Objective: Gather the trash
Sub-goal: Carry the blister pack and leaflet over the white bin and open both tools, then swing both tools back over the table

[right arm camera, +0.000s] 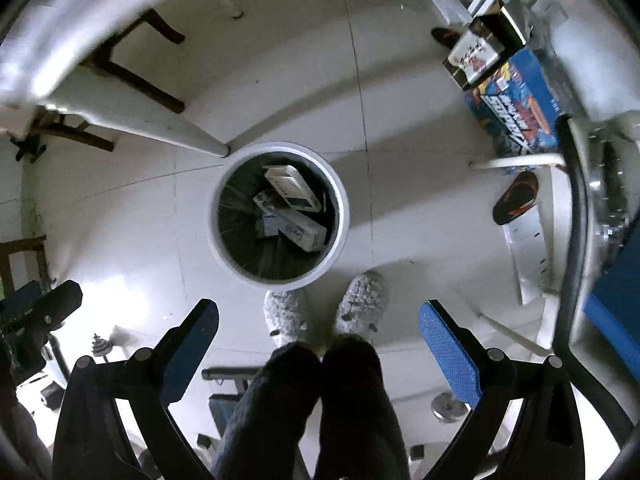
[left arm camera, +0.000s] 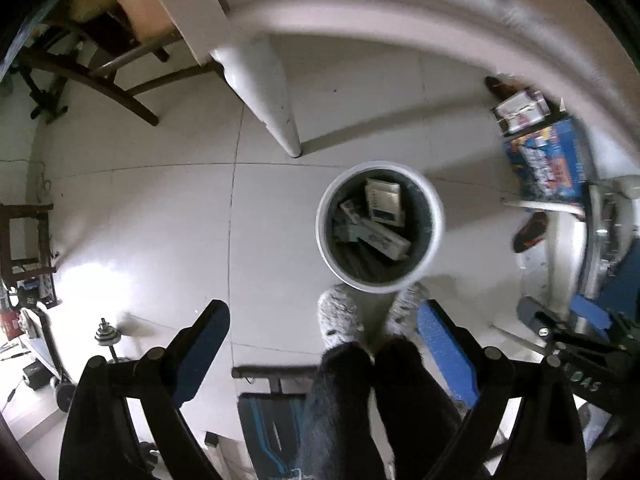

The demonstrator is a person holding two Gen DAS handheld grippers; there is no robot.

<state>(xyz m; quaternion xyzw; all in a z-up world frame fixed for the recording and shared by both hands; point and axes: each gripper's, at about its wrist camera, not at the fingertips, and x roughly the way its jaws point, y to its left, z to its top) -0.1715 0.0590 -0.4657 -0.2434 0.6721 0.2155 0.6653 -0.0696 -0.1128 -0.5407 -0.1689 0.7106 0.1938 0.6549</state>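
**Bin Partly Filled; Both Grippers Empty**

The left gripper [left arm camera: 322, 332] and right gripper [right arm camera: 320, 330] are being held above the floor with jaws spread wide apart; nothing is being carried between either pair. The waste bin [left arm camera: 437, 216] is being viewed directly ahead of the jaws in both views, standing on the tiled floor [left arm camera: 160, 208] just beyond the slippered feet [right arm camera: 320, 314]. Three or so cartons [right arm camera: 290, 208] are lying inside it, so part of the collection is judged done. Beyond the right-hand jaws, a blue box [right arm camera: 516, 100] and a white-faced box [right arm camera: 478, 54] are lying. Whether these are trash cannot be told. Printing is visible on all boxes but is not being resolved legibly.
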